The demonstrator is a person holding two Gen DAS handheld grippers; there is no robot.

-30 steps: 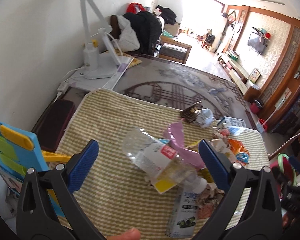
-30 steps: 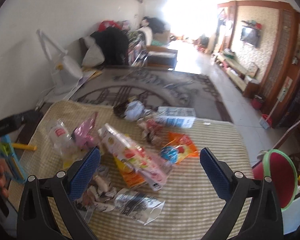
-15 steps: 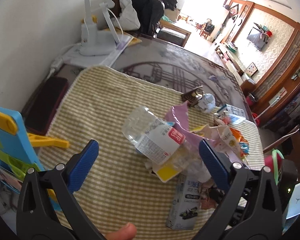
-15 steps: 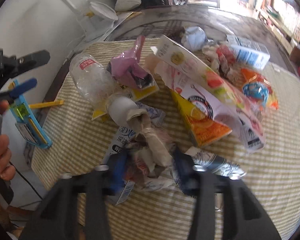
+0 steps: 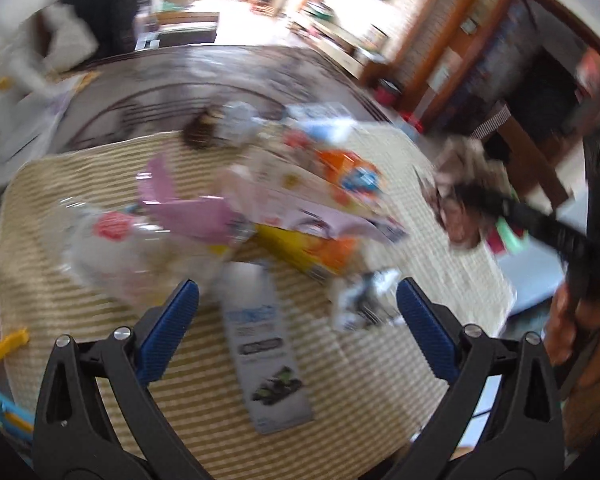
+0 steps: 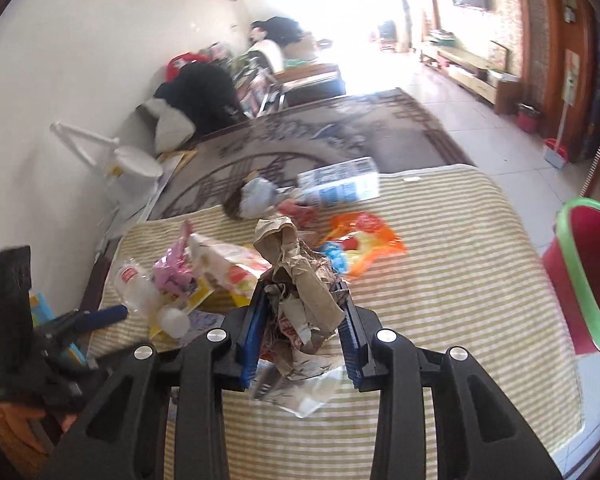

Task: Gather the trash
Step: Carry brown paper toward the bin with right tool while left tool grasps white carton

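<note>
Between the fingers of the right gripper point(image 6: 302, 326) sits a wad of crumpled brown paper point(image 6: 300, 272), which they have just closed on; the blue pads press it from both sides and it stands up above the tips, clear of the striped cloth point(image 6: 440, 280) on the worktop. It is a light, soft thing that crushes, not slips, so a pinch across its thick middle, as here, should hold; loose flaps hang below and could shed a scrap. The red bin with the green rim point(image 6: 584, 276) stands off to the right of these fingers, past the edge of the worktop, and I judge it the place for the wad. The right hand tilts the gripper downward over the near part of the cloth.

The left gripper point(image 5: 298, 312) has its fingers spread wide with nothing between the pads; it points down at the heap. Just ahead, between its tips, lies a flat grey carton point(image 5: 266, 352), stiff and light, best taken across its narrow width. Beyond the left fingertip is a clear plastic bottle point(image 5: 116, 240), smooth and likely to roll. This view is badly smeared, so the small silvery wrapper point(image 5: 364, 300) near the right fingertip is only my guess.
</note>
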